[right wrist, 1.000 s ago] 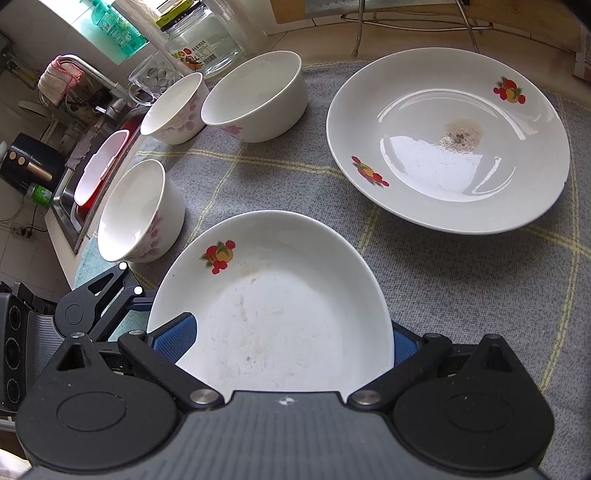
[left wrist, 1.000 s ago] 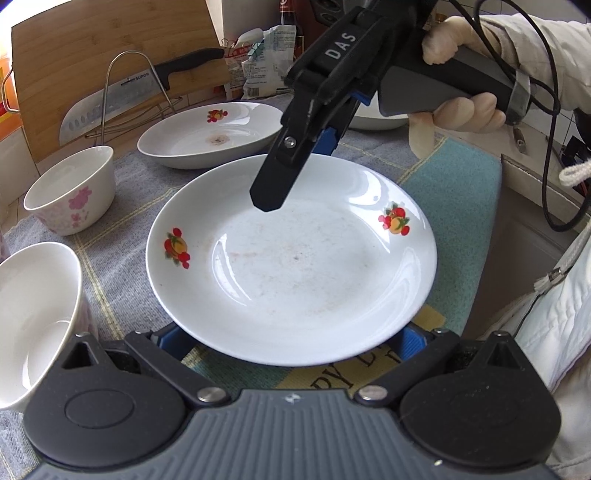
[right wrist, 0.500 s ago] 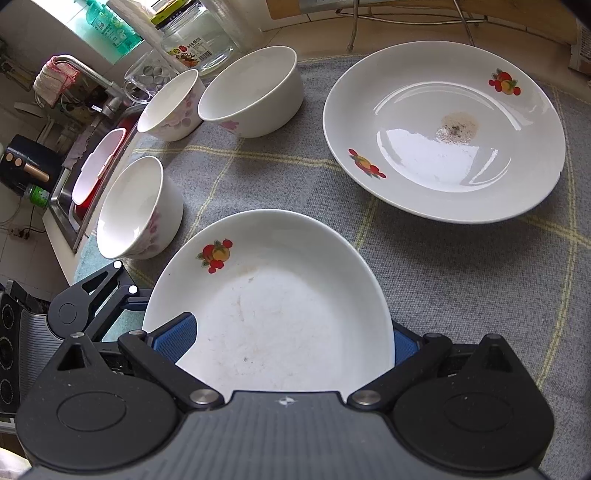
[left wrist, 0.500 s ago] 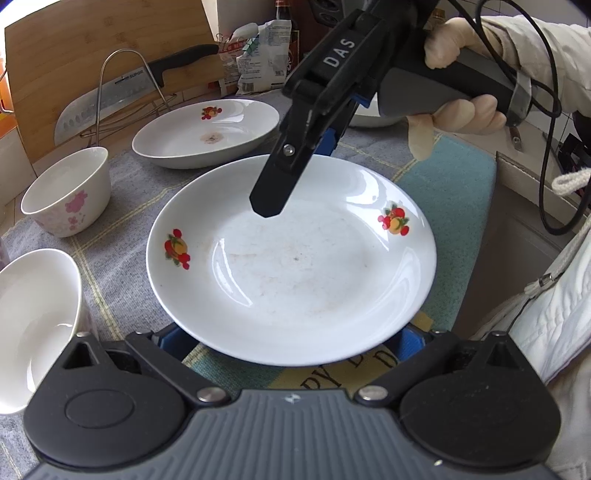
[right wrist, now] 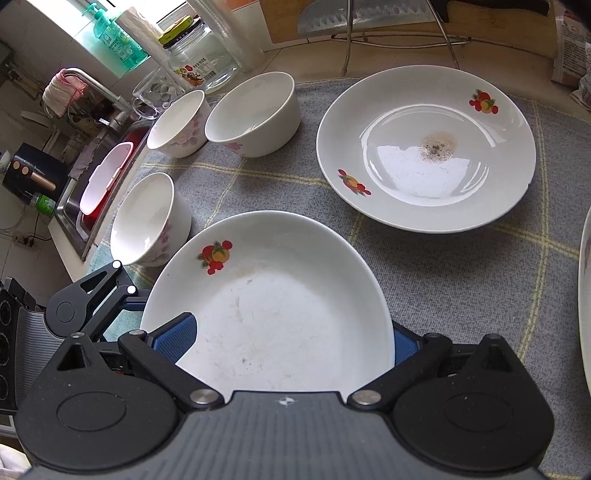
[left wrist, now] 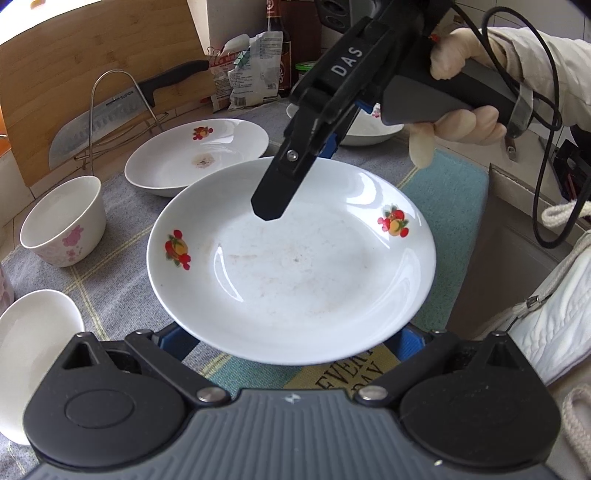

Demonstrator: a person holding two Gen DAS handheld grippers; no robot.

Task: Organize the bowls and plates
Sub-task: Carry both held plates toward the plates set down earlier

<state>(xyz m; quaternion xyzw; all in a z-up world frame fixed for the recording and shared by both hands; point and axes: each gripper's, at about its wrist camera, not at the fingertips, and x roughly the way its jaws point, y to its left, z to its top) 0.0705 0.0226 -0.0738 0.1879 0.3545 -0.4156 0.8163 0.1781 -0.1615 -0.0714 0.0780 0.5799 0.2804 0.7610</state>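
Both grippers grip one fruit-printed plate (left wrist: 291,266) at center frame: left gripper (left wrist: 291,338) jaws closed on its near rim, right gripper (left wrist: 295,162) jaws pinching the far rim.

Home kitchen: steel sink with faucet (right wrist: 79,79), wide-bladed cleaver on a wire rack (left wrist: 99,123), wooden cutting board (left wrist: 92,62), glass storage jar (right wrist: 201,61), sauce bottle (left wrist: 275,29) behind worktop.
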